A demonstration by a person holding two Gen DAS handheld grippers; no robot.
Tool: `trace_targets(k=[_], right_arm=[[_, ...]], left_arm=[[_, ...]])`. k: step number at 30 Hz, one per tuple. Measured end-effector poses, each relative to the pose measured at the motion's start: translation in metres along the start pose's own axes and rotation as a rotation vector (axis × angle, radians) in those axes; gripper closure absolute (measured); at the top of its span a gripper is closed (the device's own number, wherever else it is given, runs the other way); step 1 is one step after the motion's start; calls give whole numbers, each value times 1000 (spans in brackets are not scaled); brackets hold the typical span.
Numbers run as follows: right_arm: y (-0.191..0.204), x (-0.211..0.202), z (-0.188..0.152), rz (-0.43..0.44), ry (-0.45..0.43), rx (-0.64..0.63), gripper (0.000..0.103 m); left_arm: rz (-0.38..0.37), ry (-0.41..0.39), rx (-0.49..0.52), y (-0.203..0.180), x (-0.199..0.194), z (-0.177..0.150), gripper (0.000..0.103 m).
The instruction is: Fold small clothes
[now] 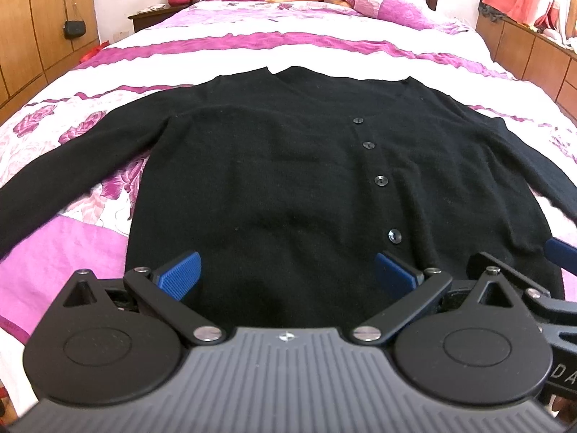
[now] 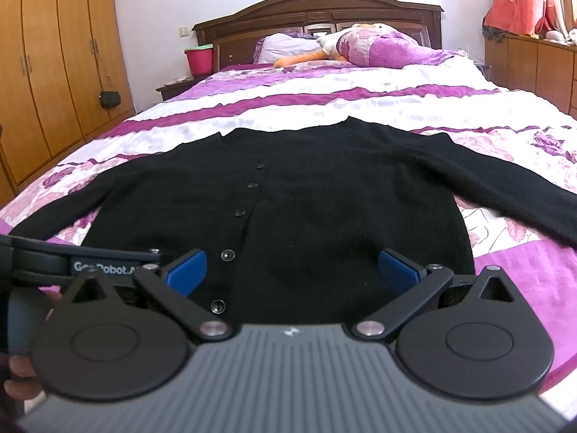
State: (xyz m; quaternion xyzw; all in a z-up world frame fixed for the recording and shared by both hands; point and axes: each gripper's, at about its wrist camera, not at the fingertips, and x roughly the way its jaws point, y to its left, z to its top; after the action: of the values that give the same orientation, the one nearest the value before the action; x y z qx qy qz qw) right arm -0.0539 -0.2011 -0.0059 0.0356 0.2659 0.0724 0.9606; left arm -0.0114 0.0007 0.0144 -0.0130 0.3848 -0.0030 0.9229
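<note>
A black buttoned cardigan [image 1: 274, 166] lies flat on the bed, front up, sleeves spread to both sides, collar at the far end. It also shows in the right wrist view [image 2: 324, 198]. My left gripper [image 1: 288, 274] is open and empty, hovering over the hem left of the button row. My right gripper [image 2: 292, 270] is open and empty, over the hem right of the button row. The right gripper's blue finger [image 1: 560, 250] shows at the right edge of the left wrist view; the left gripper's body [image 2: 72, 263] shows at the left of the right wrist view.
The bed has a purple and white floral cover [image 1: 252, 43]. Pillows and a stuffed toy [image 2: 360, 47] lie by the dark headboard [image 2: 317, 11]. A pink bucket [image 2: 198, 57] stands on a nightstand. Wardrobes [image 2: 54, 72] stand left, low cabinets [image 2: 533, 61] right.
</note>
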Motion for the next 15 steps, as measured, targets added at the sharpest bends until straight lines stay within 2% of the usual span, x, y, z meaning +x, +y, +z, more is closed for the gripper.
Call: trace_targets(k=[15], right_arm=[[2,-5,1,-1,-1,-8,0]], left_arm=[[-6,-3,0,0,-9,3,0]])
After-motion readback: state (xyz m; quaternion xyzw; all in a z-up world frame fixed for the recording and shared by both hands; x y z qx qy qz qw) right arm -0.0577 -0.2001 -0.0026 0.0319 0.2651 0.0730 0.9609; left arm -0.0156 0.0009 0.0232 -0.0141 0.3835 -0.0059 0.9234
